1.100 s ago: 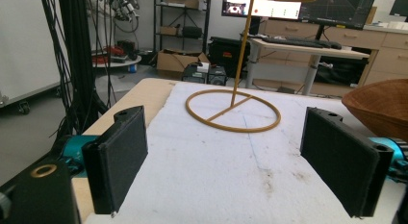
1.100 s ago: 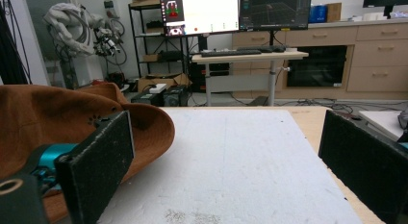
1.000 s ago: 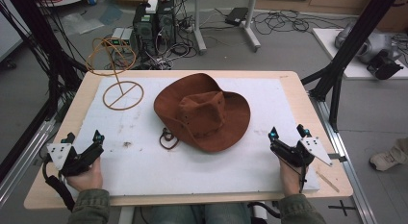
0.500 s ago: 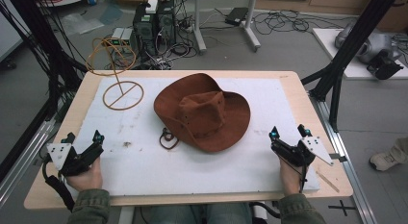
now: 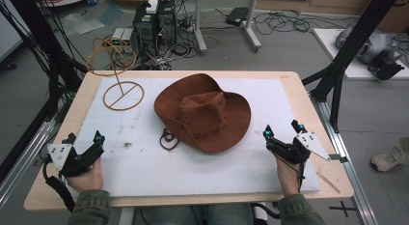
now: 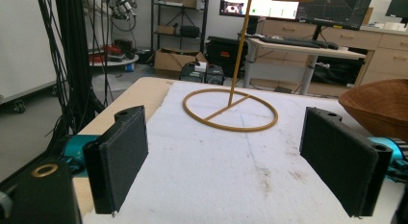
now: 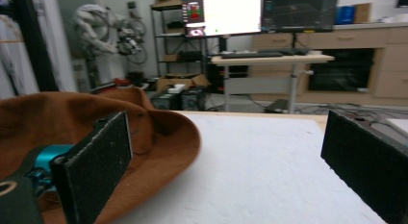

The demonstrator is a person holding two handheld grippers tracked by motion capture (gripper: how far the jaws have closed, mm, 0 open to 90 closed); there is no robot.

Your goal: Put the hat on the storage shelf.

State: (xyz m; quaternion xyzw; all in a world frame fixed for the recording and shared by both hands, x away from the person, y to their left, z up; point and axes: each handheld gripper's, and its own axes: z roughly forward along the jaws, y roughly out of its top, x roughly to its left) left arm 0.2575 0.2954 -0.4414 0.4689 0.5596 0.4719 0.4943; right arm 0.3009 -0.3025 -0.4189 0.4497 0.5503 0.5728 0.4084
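A brown wide-brimmed hat (image 5: 204,115) lies crown up in the middle of the white mat (image 5: 144,162); its brim shows at the left in the right gripper view (image 7: 144,137) and at the far right in the left gripper view (image 6: 380,101). A cord loop (image 5: 169,139) trails from its near left edge. A brass wire hat stand (image 5: 123,94) with a ring base stands at the mat's far left, and in the left gripper view (image 6: 231,108) it is straight ahead. My left gripper (image 5: 84,138) rests open at the near left. My right gripper (image 5: 281,128) rests open just right of the brim.
The wooden table (image 5: 299,90) carries the mat. Black frame posts (image 5: 347,56) rise at both sides. Computers and cables (image 5: 154,27) sit on the floor behind. A small dark speck (image 5: 127,145) lies on the mat near the left gripper.
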